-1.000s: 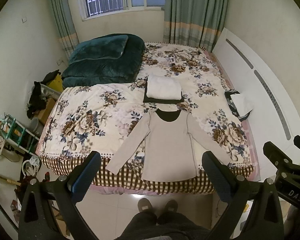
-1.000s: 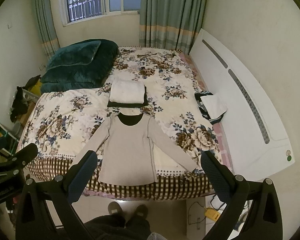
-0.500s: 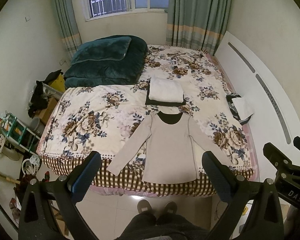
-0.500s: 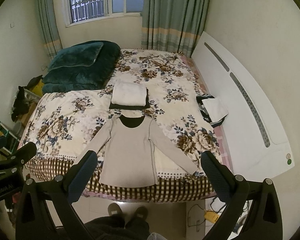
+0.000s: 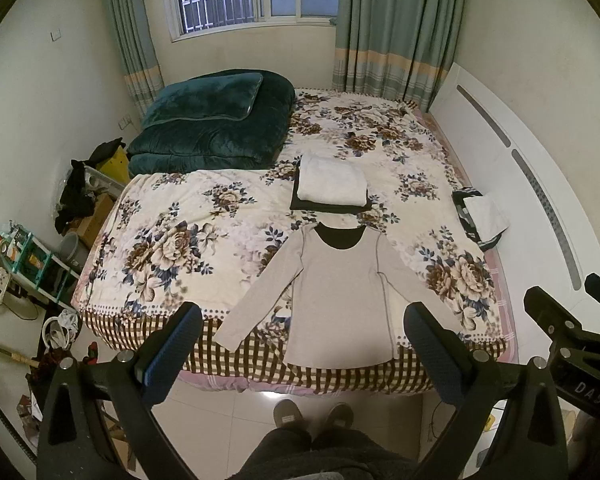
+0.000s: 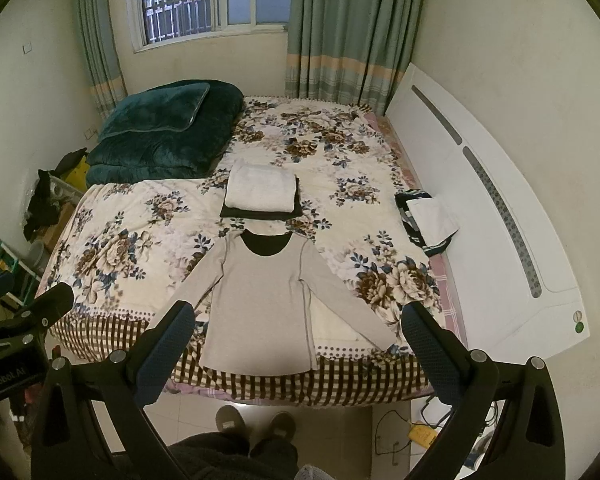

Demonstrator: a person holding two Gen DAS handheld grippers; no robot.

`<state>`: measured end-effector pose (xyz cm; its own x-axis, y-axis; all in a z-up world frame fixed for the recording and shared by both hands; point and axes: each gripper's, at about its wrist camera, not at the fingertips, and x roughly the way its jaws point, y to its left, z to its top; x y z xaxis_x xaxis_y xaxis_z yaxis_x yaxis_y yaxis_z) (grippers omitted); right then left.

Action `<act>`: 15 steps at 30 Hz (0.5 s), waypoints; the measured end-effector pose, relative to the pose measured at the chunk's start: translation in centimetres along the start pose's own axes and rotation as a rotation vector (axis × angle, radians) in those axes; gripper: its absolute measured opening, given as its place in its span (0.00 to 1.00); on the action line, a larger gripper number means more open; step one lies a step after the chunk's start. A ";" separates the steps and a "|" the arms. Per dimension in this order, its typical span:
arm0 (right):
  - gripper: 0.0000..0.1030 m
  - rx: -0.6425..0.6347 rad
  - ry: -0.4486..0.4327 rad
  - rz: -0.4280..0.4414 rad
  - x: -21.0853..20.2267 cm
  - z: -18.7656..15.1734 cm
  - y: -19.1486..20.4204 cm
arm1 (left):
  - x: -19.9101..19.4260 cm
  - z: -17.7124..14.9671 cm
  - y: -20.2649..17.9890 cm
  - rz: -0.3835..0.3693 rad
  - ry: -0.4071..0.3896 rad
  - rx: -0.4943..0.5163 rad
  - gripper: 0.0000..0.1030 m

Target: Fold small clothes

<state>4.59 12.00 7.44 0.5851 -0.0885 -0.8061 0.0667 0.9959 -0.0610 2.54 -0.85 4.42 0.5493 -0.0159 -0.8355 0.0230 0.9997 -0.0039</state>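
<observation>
Far left on the bed [image 5: 148,216], a dark green quilt [image 5: 212,120] lies folded by the window wall; no bearing on the fold. Left gripper [image 5: 300,344]: jaws wide apart, holding nothing, high above the bed's near edge. Centre: grey long-sleeved top [image 5: 340,292] lies flat, face up, sleeves spread out and down, hem at the checked border; neckline just short of a folded stack [image 5: 332,190], white piece over a dark one. Right gripper [image 6: 296,336]: likewise apart, empty, well above the top. Right of the top, a small folded bundle [image 6: 428,218] sits near the headboard [image 6: 480,184]. Change over the last second: both views have drifted slightly back and up; the top has not shifted and neither gripper has closed. Judgement: garment is laid out, fold not begun; next is a descent to a sleeve or shoulder.
</observation>
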 end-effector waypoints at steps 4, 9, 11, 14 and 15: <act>1.00 0.000 -0.002 0.001 0.1 -0.4 -0.1 | 0.1 0.0 0.1 -0.002 -0.002 0.001 1.00; 1.00 0.058 0.010 -0.015 2.2 -0.2 0.1 | 3.0 0.2 0.6 0.070 -0.084 0.010 1.00; 1.00 0.114 0.041 -0.042 5.0 -0.6 -1.0 | 5.5 0.5 1.0 0.103 -0.102 0.021 1.00; 1.00 0.228 0.093 -0.097 9.6 -1.8 -3.9 | 10.7 0.7 1.3 0.131 -0.086 0.035 1.00; 1.00 0.264 0.108 -0.111 11.3 -2.3 -5.0 | 12.9 0.7 1.3 0.124 -0.072 0.040 1.00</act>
<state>9.05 6.04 -2.74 0.4744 -0.1801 -0.8617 0.3415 0.9399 -0.0084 10.26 0.19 -5.95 0.6083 0.1047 -0.7868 -0.0163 0.9927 0.1195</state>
